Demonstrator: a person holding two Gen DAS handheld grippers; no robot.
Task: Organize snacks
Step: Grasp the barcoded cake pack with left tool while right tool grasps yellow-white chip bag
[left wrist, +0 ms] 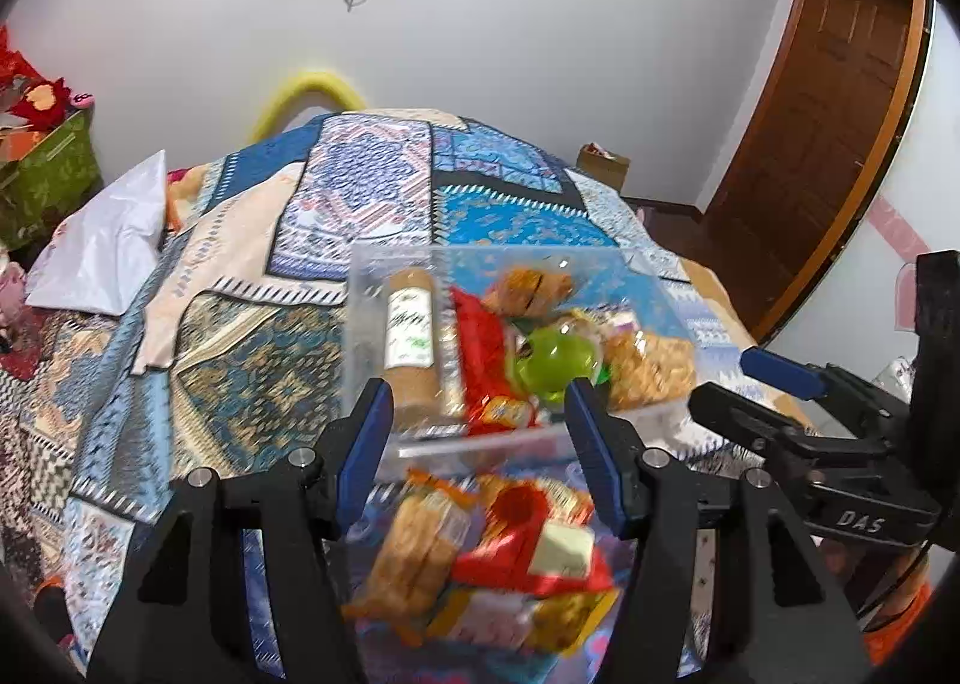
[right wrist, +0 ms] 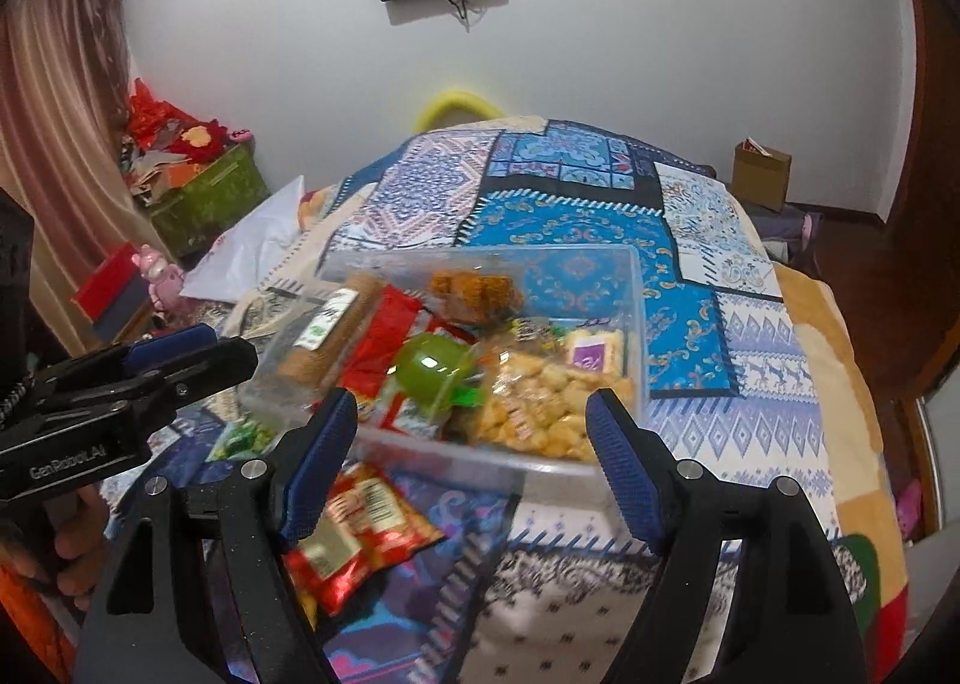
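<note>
While most snacks already sit in the clear plastic bin (right wrist: 606,270) on the patterned quilt (right wrist: 750,360), loose red wrapped packets (right wrist: 354,534) lie just before it: light, crinkly, slippery, best pinched at a sealed edge. Left gripper (left wrist: 477,432) and right gripper (right wrist: 471,444) both stand apart, empty.

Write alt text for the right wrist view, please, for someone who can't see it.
A clear plastic bin of mixed snacks, including a green plastic ball and a bag of golden crackers, sits on a blue patterned quilt. The open right gripper frames it; red snack packets lie loose on the quilt in front.
</note>
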